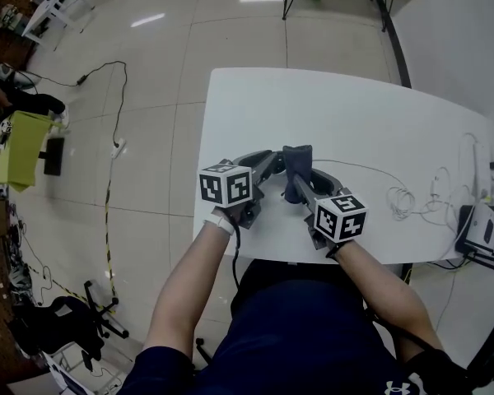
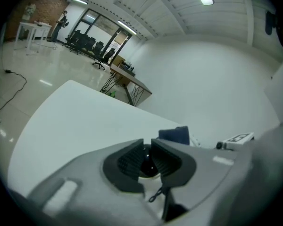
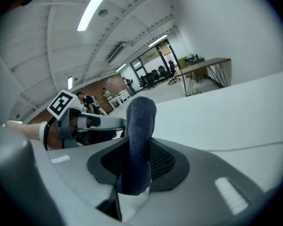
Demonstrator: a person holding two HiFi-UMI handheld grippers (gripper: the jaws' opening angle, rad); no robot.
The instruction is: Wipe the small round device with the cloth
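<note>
The left gripper has its jaws drawn in narrow around the small round device. This dark, shiny thing sits low between the two ribbed pads, which close on it from both sides. In the head view the jaws hide the device. The right gripper stands at a middling width and clamps a dark blue cloth. The cloth is folded into a thick strip that stands up out of the jaws, and its rounded end rises well past the tips. The two tools meet tip to tip above the near part of a white table, the left one angled in from the left and the right one from the right. Seen from the left gripper, the cloth shows just beyond and to the right of its right jaw, close to the device, but whether the two touch cannot be made out. Seen from the right gripper, the left tool lies to the left of the cloth and just behind it, its marker cube turned up. Off to the right of the right gripper, loose thin cables lie on the table, and a white box sits at the table's right edge.
</note>
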